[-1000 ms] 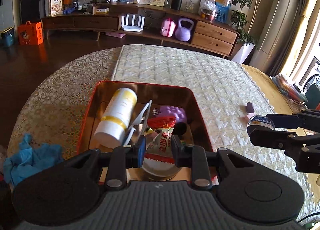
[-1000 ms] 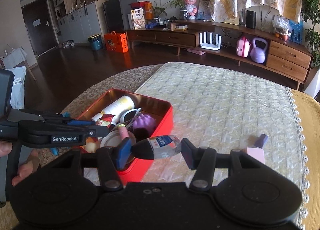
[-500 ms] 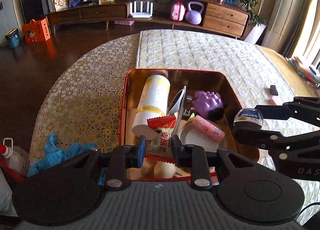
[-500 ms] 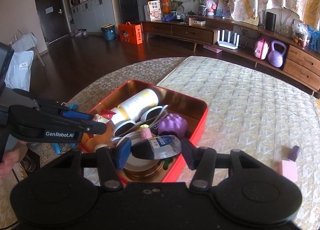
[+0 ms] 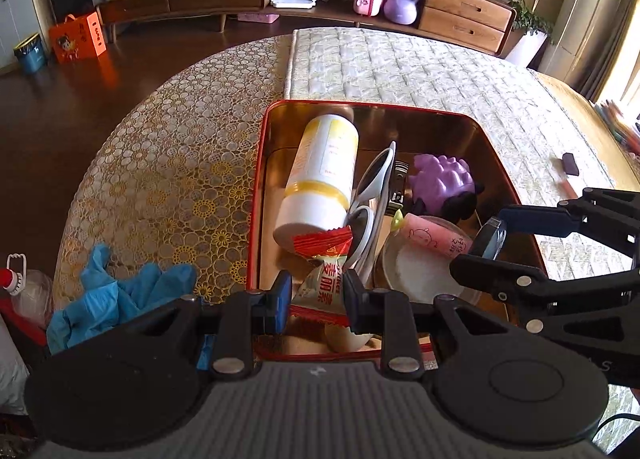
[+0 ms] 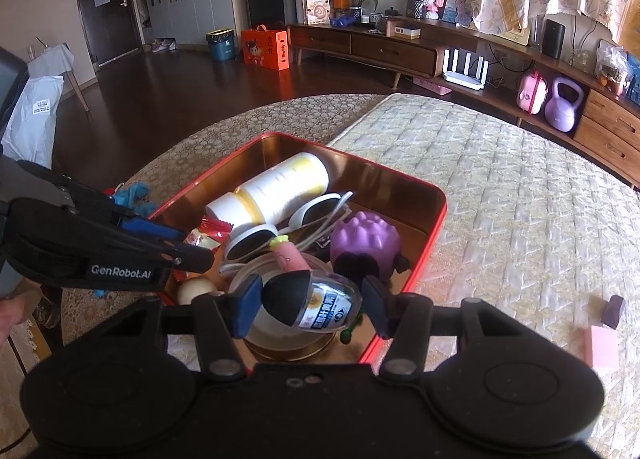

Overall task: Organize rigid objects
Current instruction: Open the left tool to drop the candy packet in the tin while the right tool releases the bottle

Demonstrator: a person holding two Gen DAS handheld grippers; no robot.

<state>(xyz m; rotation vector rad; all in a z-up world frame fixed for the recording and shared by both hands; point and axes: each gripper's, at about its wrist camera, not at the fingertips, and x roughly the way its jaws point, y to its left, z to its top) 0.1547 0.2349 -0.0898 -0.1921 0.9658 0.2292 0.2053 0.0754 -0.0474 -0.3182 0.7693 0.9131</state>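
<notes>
My right gripper (image 6: 310, 305) is clamped on a small clear bottle (image 6: 320, 309) with a black cap, lying crosswise between the fingers. Half a second ago it hung over the near rim of the red tin (image 6: 434, 219); now it sits lower, just above the white dish (image 6: 276, 329) inside that tin, so I judge the drop is close. My left gripper (image 5: 316, 293) pinches a red-and-white snack packet (image 5: 324, 287) over the tin's near edge, held as before. Further into the tin lie the yellow-banded bottle (image 5: 320, 175), sunglasses (image 5: 372, 203) and purple toy (image 5: 440, 179). Beyond the tin's right wall, a pink block (image 6: 600, 347) waits on the quilt.
</notes>
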